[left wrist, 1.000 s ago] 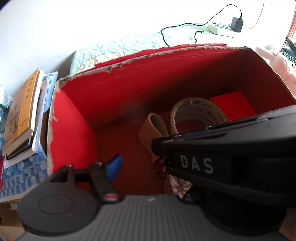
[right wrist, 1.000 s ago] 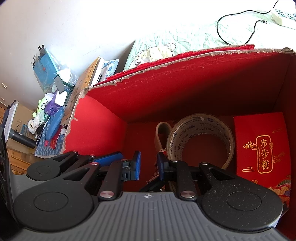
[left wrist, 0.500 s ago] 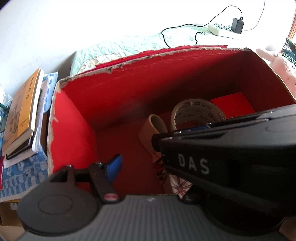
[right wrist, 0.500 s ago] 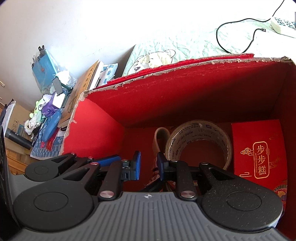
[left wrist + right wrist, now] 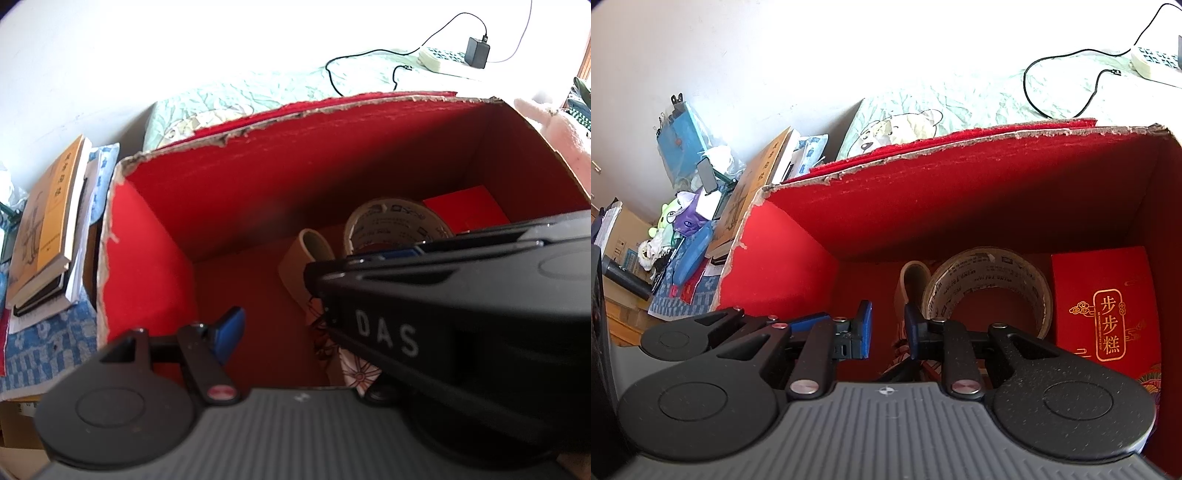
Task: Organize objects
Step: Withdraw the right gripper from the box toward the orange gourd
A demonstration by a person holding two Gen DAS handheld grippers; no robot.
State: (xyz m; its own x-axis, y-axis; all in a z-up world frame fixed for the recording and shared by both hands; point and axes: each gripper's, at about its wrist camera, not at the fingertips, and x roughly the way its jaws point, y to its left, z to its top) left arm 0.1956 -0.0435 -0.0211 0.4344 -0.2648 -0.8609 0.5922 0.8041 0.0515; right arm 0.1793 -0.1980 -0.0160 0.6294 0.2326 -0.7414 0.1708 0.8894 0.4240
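An open cardboard box (image 5: 155, 236) lined in red fills both views. On its floor stand a large printed tape roll (image 5: 982, 269), a smaller beige roll (image 5: 908, 280), a red and gold packet (image 5: 1108, 302) and a flower-patterned item (image 5: 354, 369). My right gripper (image 5: 888, 328) hangs inside the box with its blue pads a narrow gap apart and nothing pressed between them. The patterned item lies just below them. My left gripper (image 5: 295, 332) stands wide open over the near edge. Its right finger is hidden behind the right gripper's black body (image 5: 461, 317).
Stacked books (image 5: 44, 221) lie left of the box on a blue cloth. Behind it is a pale green bedcover (image 5: 229, 96) with a black cable and a power strip (image 5: 439, 59). Toys and clutter (image 5: 683, 229) crowd the far left. A pink plush (image 5: 554, 125) touches the box's right rim.
In the left wrist view the right gripper's black body has tipped slightly. The jaws and the things in the box look the same.
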